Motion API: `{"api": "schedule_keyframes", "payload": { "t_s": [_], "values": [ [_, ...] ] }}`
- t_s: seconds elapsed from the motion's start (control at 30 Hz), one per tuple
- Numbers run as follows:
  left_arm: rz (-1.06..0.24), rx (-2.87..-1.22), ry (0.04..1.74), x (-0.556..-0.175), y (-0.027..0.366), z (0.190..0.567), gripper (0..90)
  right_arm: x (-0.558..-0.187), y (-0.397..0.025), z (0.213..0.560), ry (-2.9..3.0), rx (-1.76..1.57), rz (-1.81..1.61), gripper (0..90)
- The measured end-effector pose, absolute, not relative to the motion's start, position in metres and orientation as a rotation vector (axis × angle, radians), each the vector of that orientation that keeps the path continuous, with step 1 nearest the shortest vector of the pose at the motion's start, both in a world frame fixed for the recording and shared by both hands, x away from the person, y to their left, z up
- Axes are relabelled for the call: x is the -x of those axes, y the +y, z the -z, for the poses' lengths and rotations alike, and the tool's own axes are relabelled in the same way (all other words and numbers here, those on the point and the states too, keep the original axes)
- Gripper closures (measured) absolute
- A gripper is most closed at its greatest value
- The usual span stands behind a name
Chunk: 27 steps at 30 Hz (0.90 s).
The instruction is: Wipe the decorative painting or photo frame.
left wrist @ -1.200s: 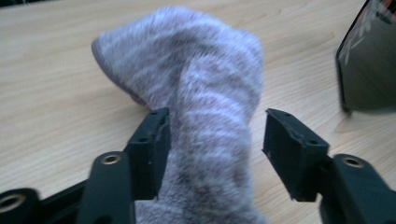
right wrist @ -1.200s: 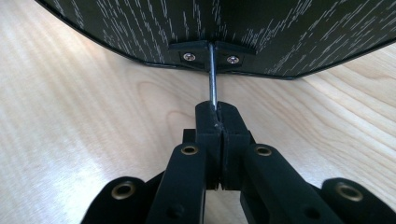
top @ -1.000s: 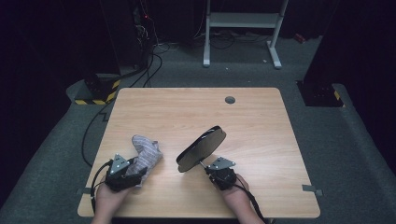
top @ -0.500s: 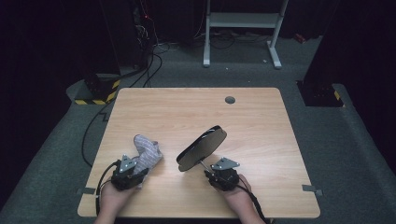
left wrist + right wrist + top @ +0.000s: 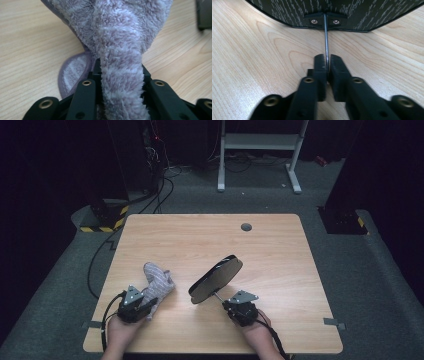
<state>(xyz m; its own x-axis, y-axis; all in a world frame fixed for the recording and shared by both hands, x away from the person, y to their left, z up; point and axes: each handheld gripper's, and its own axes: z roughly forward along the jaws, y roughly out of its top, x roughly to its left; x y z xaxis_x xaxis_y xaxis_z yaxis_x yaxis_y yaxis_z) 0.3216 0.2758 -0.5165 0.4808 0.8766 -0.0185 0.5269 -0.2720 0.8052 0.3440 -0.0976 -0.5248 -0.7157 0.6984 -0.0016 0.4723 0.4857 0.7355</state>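
The left gripper (image 5: 141, 306) and its fluffy cloth (image 5: 158, 283) have drawn back toward the table's near edge.

The table (image 5: 210, 245) is pale wood with a clear, flowing grain and a smooth, faintly satin face, seen close in both gripper views. At the lower left of the high view lies a cloth (image 5: 157, 282) of thick fleecy pile, soft and fuzzy, mottled lilac and white, with a stitched purple hem (image 5: 62, 75) at its edge. The left gripper (image 5: 120, 85) has matt black plastic jaws set with small brassy eyelets. The right gripper (image 5: 326, 67) looks the same. It pinches a thin bright metal rod (image 5: 325, 37), polished and shiny. The rod joins a dark oval paddle (image 5: 216, 278), matt black with fine pale flecks, fixed by a black bracket and two silvery screws (image 5: 313, 21).
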Motion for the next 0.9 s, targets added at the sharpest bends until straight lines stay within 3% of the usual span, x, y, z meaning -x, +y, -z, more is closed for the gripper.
{"api": "schedule_keyframes", "payload": {
  "t_s": [0.6, 0.9],
  "values": [
    [-0.659, -1.628, 0.945, -0.276, 0.263, 0.457, 69.7, -0.356, -0.081, 0.525, 2.436, -0.971, -1.056, 88.2],
    [-0.687, -1.573, 0.804, -0.259, 0.244, 0.422, 69.2, -0.353, -0.076, 0.525, 2.448, -0.947, -1.069, 87.6]
  ]
}}
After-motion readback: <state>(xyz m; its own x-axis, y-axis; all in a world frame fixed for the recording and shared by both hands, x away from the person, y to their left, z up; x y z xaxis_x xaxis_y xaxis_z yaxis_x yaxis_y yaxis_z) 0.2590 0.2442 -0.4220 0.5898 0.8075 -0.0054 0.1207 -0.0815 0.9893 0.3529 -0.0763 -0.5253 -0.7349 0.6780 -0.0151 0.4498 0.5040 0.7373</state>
